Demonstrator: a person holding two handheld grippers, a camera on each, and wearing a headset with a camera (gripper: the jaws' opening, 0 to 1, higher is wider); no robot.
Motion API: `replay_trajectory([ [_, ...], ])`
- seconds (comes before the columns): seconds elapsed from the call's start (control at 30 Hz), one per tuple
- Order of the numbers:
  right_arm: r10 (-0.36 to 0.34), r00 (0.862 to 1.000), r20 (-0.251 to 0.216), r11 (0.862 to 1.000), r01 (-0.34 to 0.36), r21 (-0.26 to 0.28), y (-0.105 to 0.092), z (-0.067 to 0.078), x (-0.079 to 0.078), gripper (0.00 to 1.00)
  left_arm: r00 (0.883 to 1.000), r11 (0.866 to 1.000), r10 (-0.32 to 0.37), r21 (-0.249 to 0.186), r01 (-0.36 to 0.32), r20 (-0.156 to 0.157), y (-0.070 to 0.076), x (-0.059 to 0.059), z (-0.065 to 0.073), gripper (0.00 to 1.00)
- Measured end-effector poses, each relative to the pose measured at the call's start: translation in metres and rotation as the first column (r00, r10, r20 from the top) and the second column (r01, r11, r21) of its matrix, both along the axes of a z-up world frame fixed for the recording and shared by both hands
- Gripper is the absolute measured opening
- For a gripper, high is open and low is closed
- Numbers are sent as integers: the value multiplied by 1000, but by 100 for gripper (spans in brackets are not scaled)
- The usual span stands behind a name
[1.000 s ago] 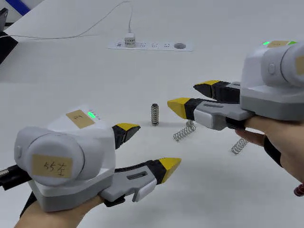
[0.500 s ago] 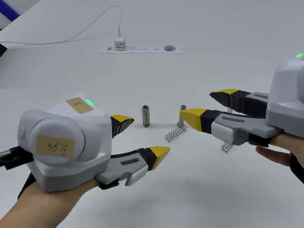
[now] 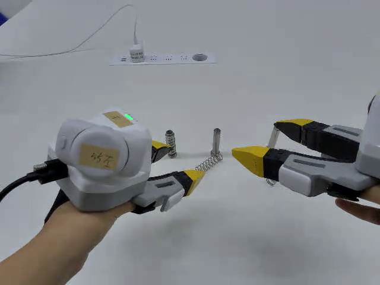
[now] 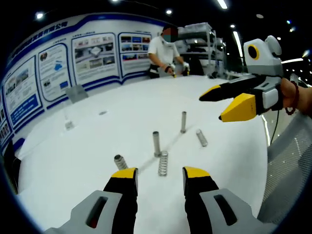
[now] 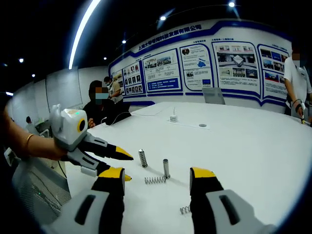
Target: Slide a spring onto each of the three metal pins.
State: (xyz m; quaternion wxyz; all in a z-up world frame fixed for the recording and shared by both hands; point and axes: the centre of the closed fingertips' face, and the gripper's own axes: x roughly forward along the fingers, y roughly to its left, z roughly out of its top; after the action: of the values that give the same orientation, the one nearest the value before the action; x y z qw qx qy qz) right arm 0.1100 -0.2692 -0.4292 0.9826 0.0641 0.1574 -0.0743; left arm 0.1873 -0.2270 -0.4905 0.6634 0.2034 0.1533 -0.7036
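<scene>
Work at a white table: a person is holding the left gripper low over the surface, its jaws standing apart and gripping nothing. The right gripper is hovering across from it, jaws likewise apart and empty.

Three pins are standing upright in a row between the two grippers. The left pin is already carrying a spring and is standing just beside the left gripper's far jaw tip. The middle pin is standing bare. A loose spring is lying on its side at its foot, pointing towards the left gripper's near jaw tip. In the left gripper view, that spring is lying just ahead of the gap between the jaws.

The right pin, also bare, is showing between the right gripper's jaws in the head view, though it appears to be standing beyond them rather than inside them. A second spring is lying flat near it. A power strip with a charger plugged in is lying at the table's far side.
</scene>
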Motion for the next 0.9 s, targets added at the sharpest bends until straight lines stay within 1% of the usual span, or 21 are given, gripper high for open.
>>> replay_trajectory([
  [0.07,-3,1000,-3,1000,3,-5,0,0,-3,55,1000,1000,-11,1,11,5,-5,-2,-3,35],
  [0.17,-13,1000,-7,1000,13,2,-1,-3,-7,55,1000,1000,-19,16,19,12,-10,-1,-10,33],
  [0.37,-34,999,-5,999,34,17,-2,-4,-12,55,1000,998,-22,52,22,-3,-16,-1,-25,28],
  [0.53,-46,999,2,999,46,24,-3,-3,-13,55,1000,997,-25,78,25,0,-22,0,-37,23],
  [0.67,-42,999,-13,999,43,8,-3,-5,-15,55,999,995,-36,88,36,-1,-25,-1,-42,21],
  [0.73,-44,999,-16,999,44,10,-4,-7,-15,55,999,994,-40,102,40,-4,-26,-1,-46,21],
  [0.83,-51,998,-25,999,51,18,-5,-12,-17,55,999,993,-38,113,40,-27,-27,-2,-50,20],
  [0.87,-53,998,-29,998,53,22,-5,-13,-17,55,999,992,-39,116,42,-28,-27,-3,-50,20],
  [0.9,-57,998,-31,998,58,28,-6,-14,-18,55,999,991,-47,127,49,-18,-26,-2,-52,19],
])
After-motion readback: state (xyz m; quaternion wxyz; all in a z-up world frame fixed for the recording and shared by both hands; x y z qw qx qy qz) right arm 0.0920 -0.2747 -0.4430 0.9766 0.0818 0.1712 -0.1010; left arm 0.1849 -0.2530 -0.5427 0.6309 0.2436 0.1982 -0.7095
